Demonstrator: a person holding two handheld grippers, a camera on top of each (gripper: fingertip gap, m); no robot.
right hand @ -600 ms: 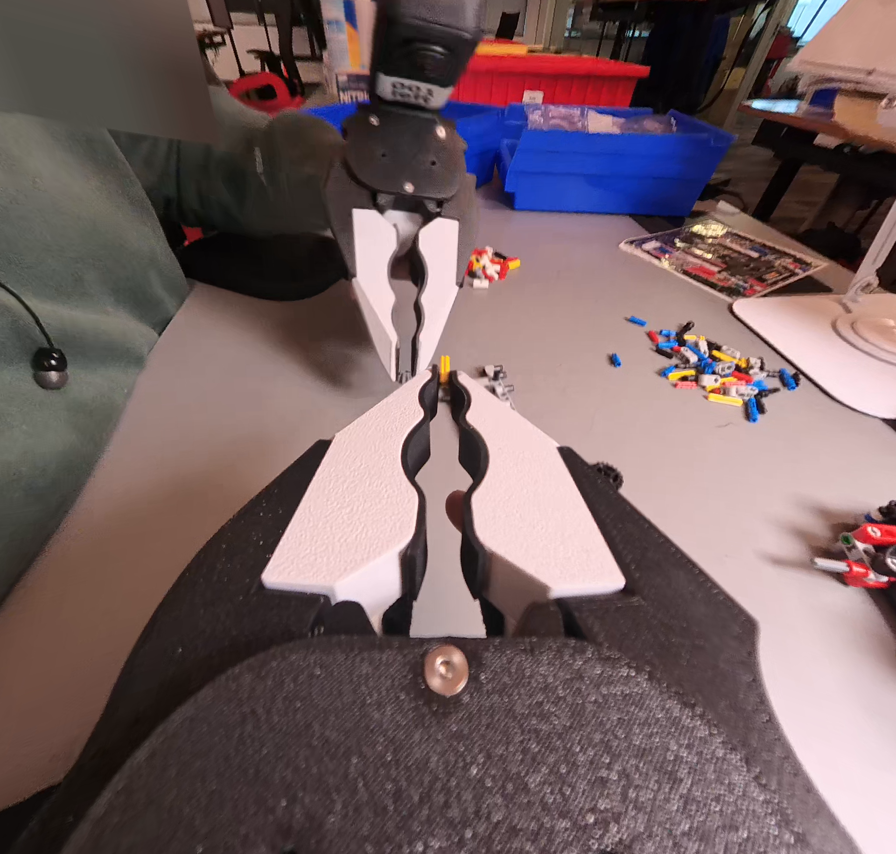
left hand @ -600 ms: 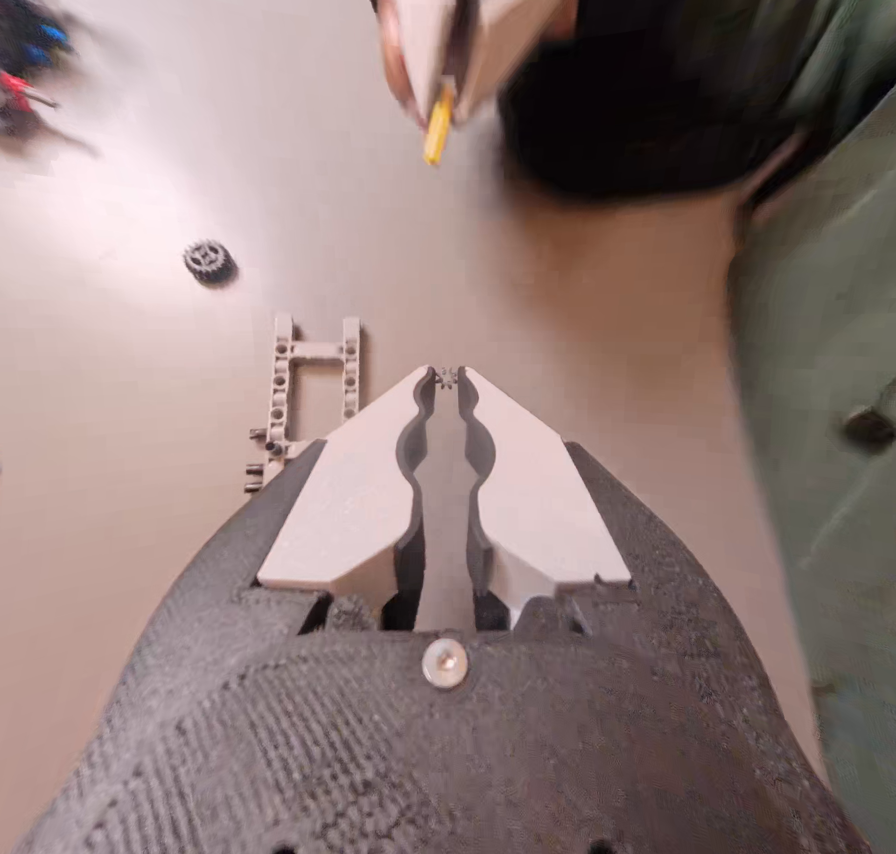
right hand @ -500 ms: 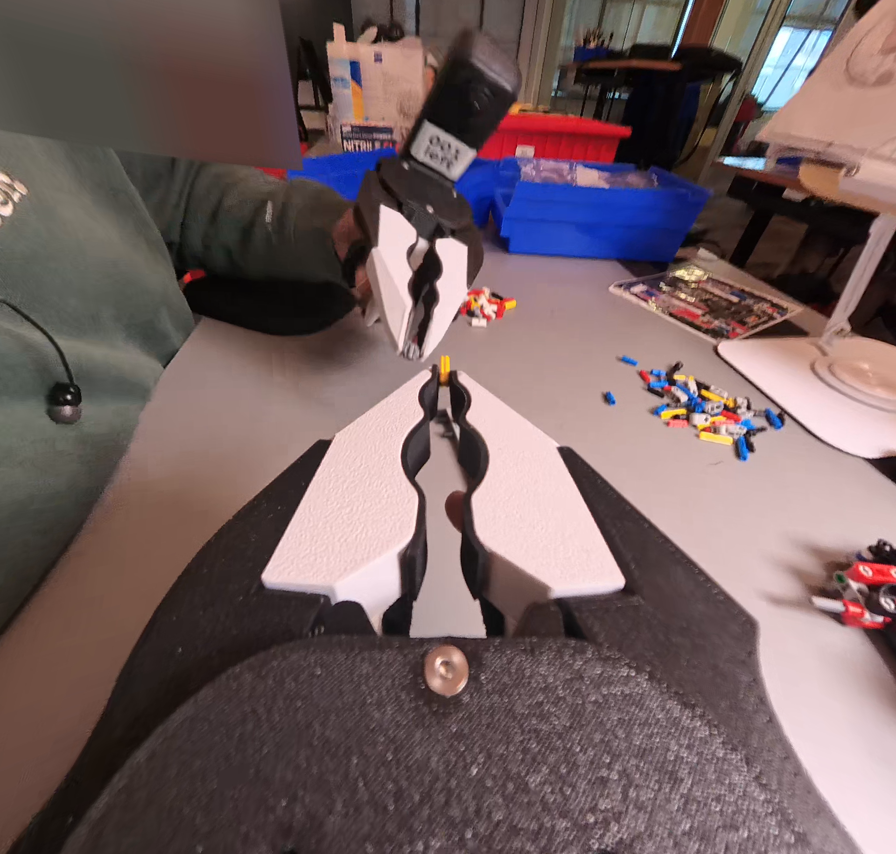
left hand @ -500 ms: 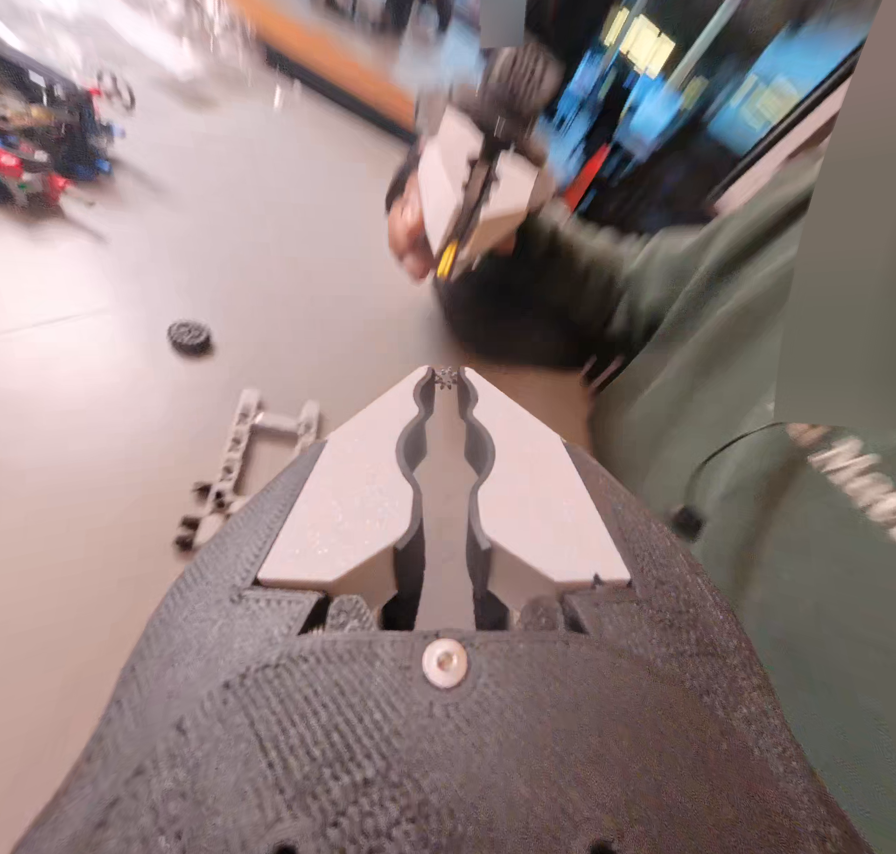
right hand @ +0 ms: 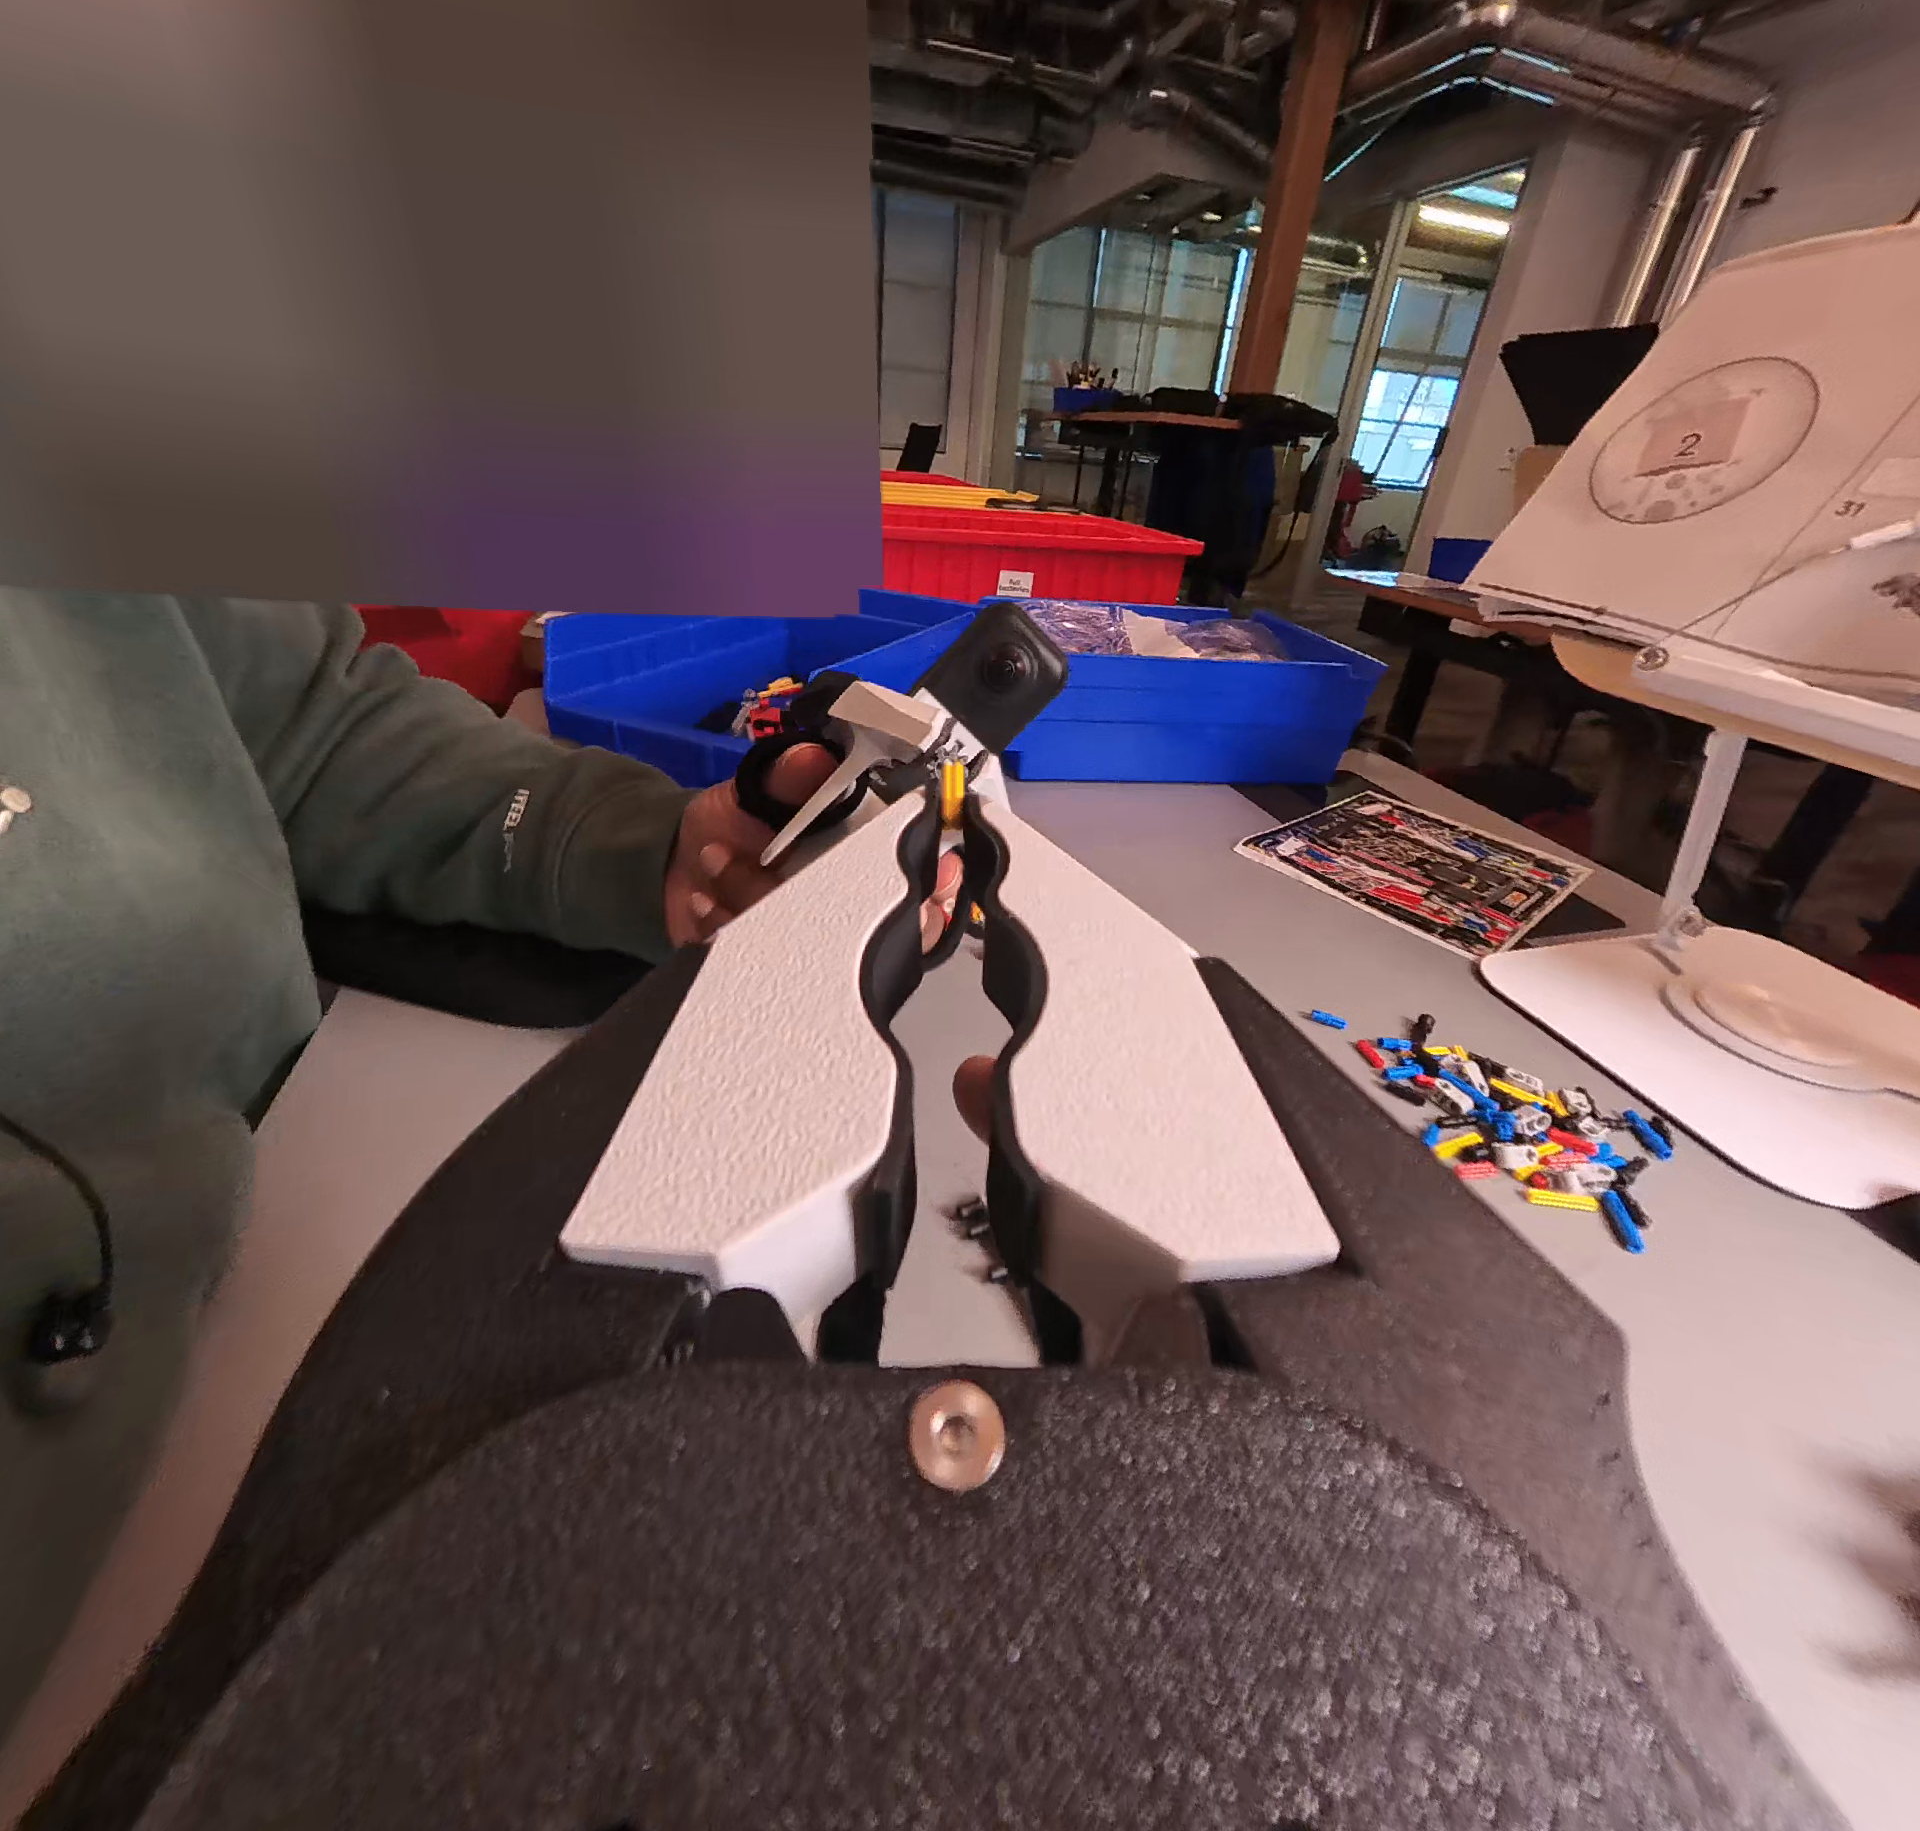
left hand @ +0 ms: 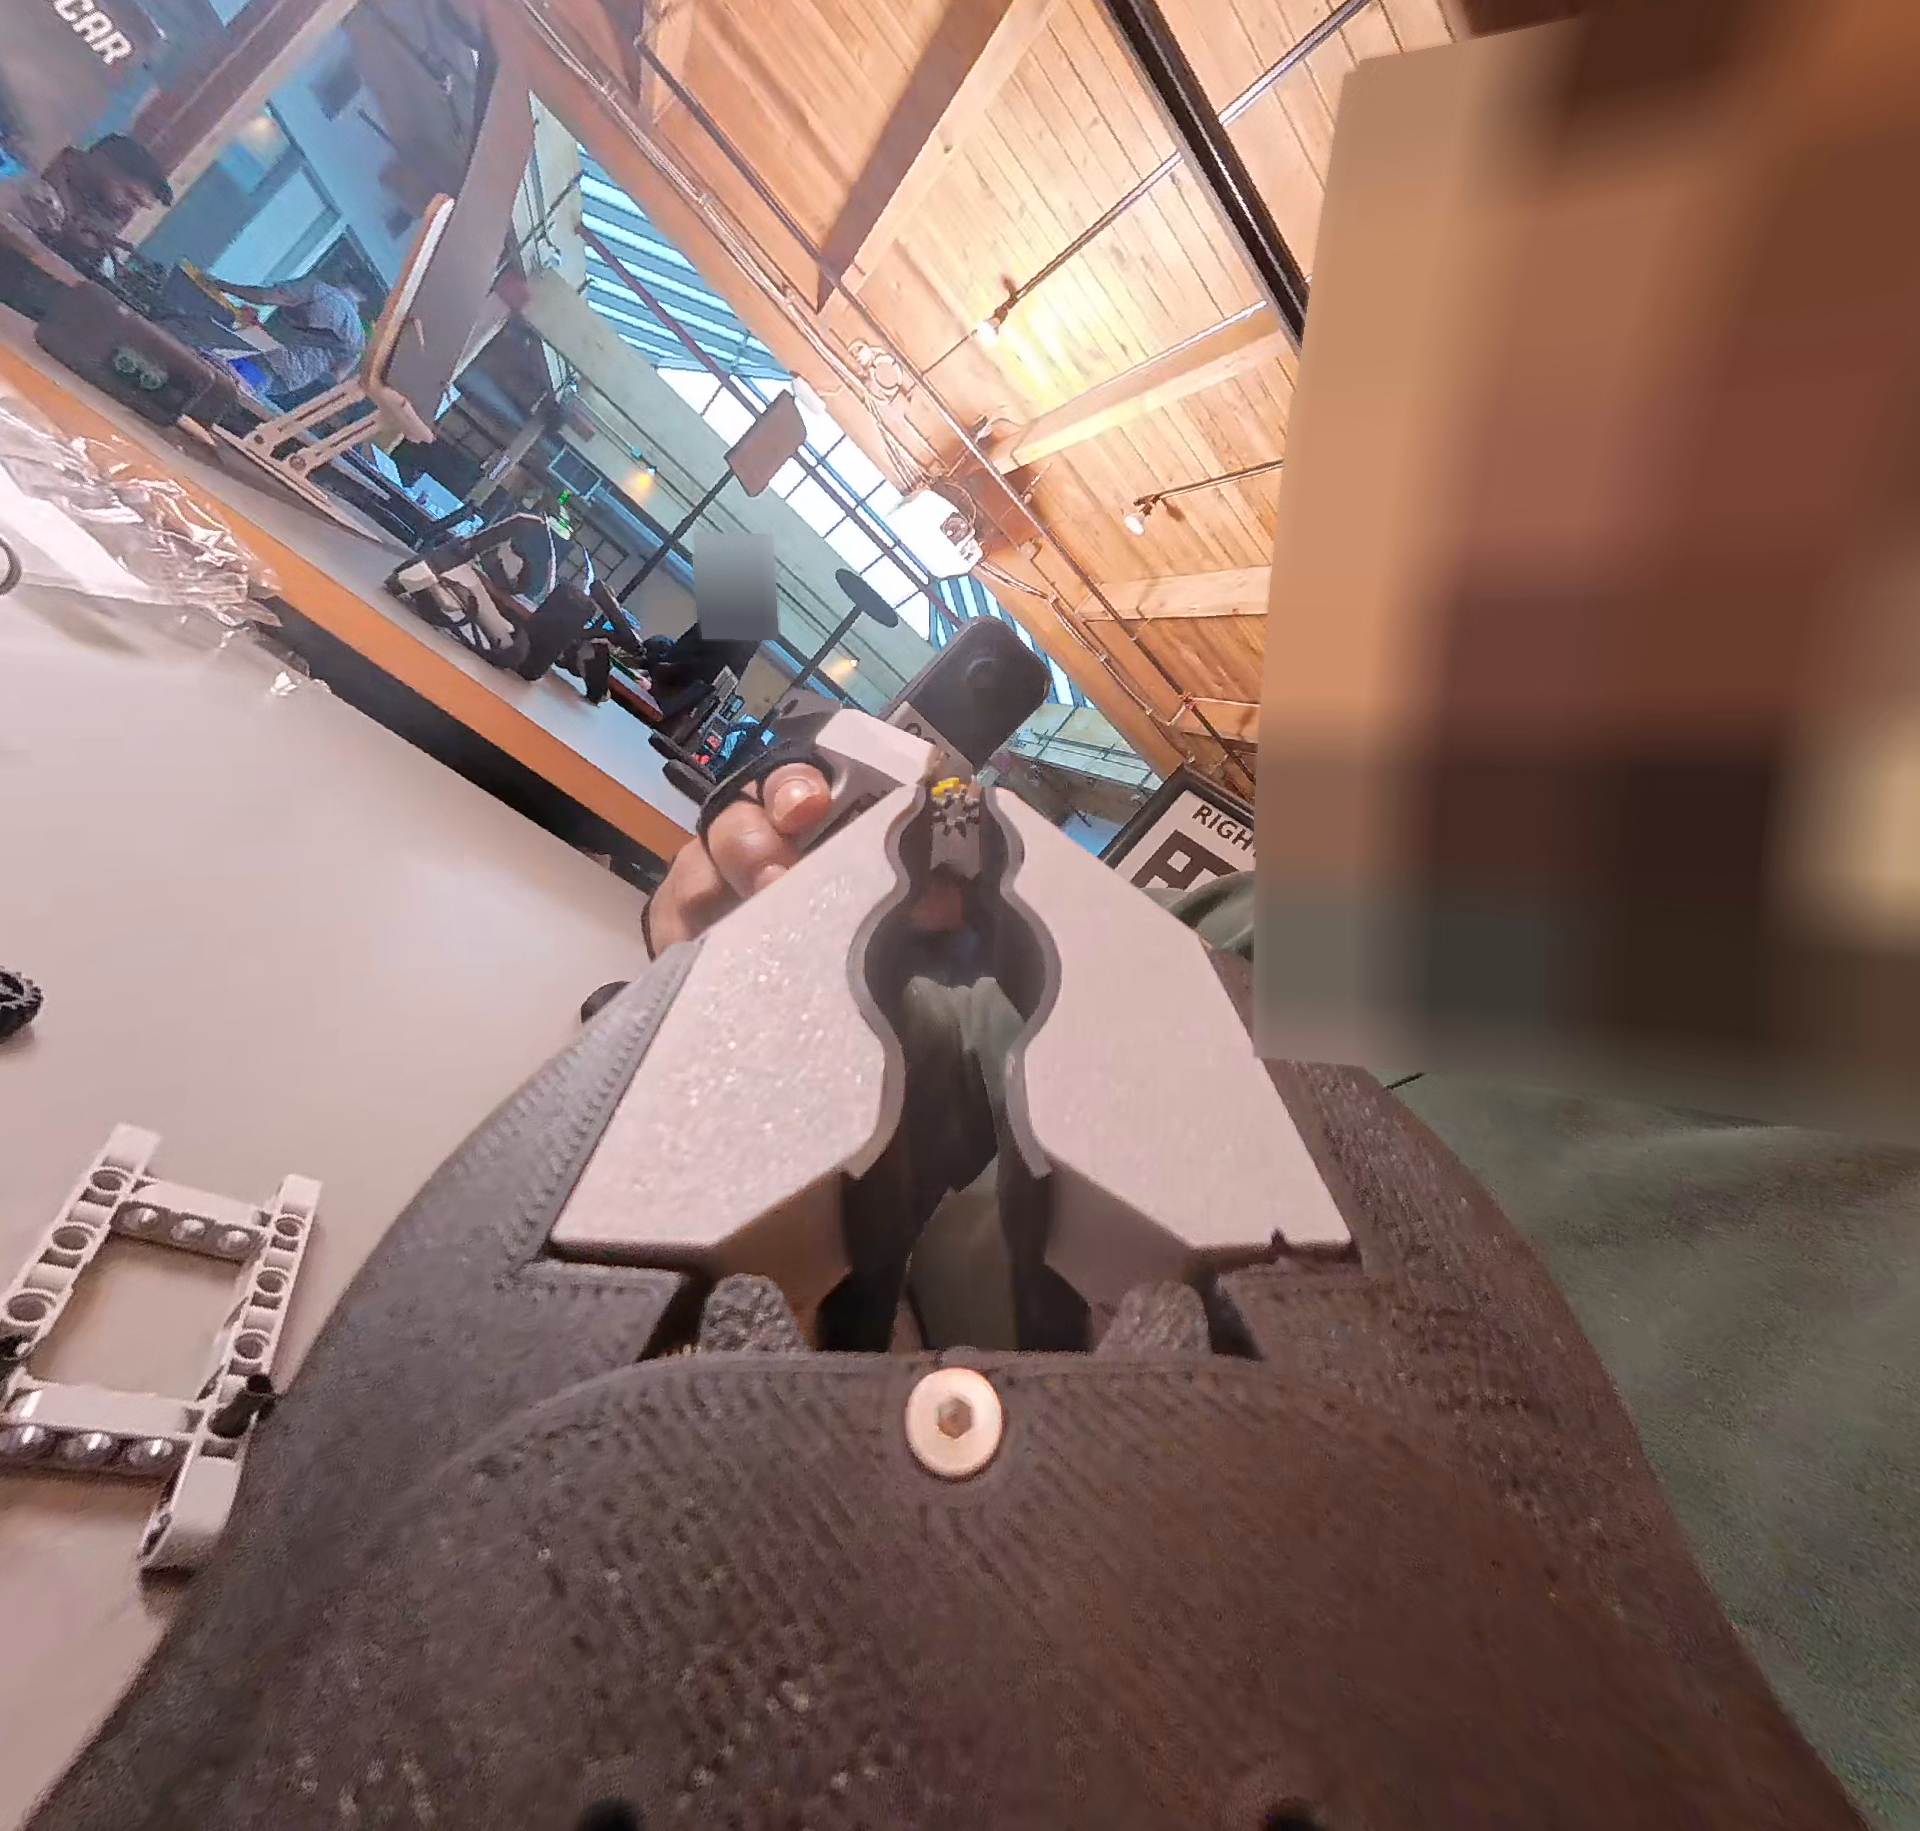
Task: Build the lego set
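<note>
My left gripper (left hand: 951, 802) is shut on a small grey gear (left hand: 952, 834) at its tips and is raised off the table. My right gripper (right hand: 948, 815) is shut on a short yellow axle (right hand: 951, 794). The two grippers point at each other, tip to tip. The yellow axle's end (left hand: 943, 792) touches the gear; whether it sits in the gear's hole is hidden. The left gripper also shows in the right wrist view (right hand: 914, 742), with a hand on its handle. A grey beam frame (left hand: 156, 1293) with black pins lies on the table at lower left.
A black gear (left hand: 16, 997) lies at the left edge. A pile of small coloured pieces (right hand: 1517, 1127) lies to the right. Blue bins (right hand: 1143, 701), a red bin (right hand: 1029, 545), a printed sheet (right hand: 1413, 867) and a booklet on a white stand (right hand: 1714, 1043) stand behind. The tips of both grippers are at nearly the same place.
Both grippers have risen and tilted up off the table. Their tips have come together, so the yellow axle now meets the grey gear. Both stay shut.
</note>
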